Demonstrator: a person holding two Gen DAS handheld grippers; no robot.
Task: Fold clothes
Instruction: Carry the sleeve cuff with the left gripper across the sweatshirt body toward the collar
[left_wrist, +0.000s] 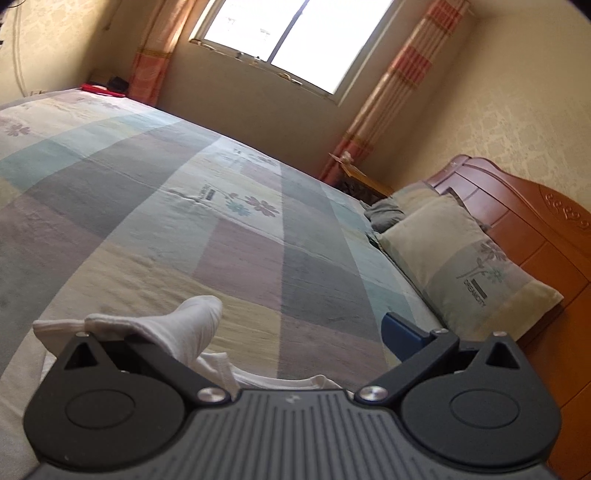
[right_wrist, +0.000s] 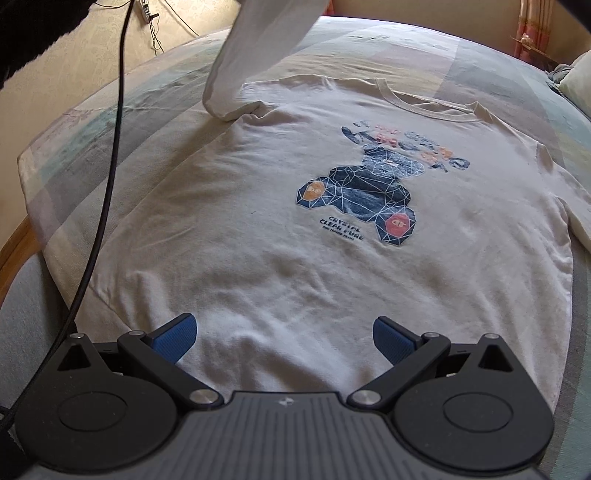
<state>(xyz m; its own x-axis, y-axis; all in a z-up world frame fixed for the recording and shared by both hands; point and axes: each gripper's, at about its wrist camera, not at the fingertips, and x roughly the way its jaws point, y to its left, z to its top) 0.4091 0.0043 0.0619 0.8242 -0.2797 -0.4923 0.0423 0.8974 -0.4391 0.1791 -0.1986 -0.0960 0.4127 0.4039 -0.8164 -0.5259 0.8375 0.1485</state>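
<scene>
shirt (right_wrist: 280, 229): flat on bed (right_wrist: 461, 55), print up, collar away from right tool (right_wrist: 284, 338)
sleeve (right_wrist: 255, 55): lifted, draped over left tool (left_wrist: 303, 332)
left tool: wide, one finger hidden
right tool: wide, over hem

A bed (right_wrist: 480, 55) with a pastel checked sheet carries everything. A white T-shirt (right_wrist: 258, 229) with a dark printed graphic lies flat on it, front up, neck toward the far side, its left sleeve (right_wrist: 251, 55) lifted. Pillows (left_wrist: 461, 266) lie by the wooden headboard (left_wrist: 535, 229).
</scene>
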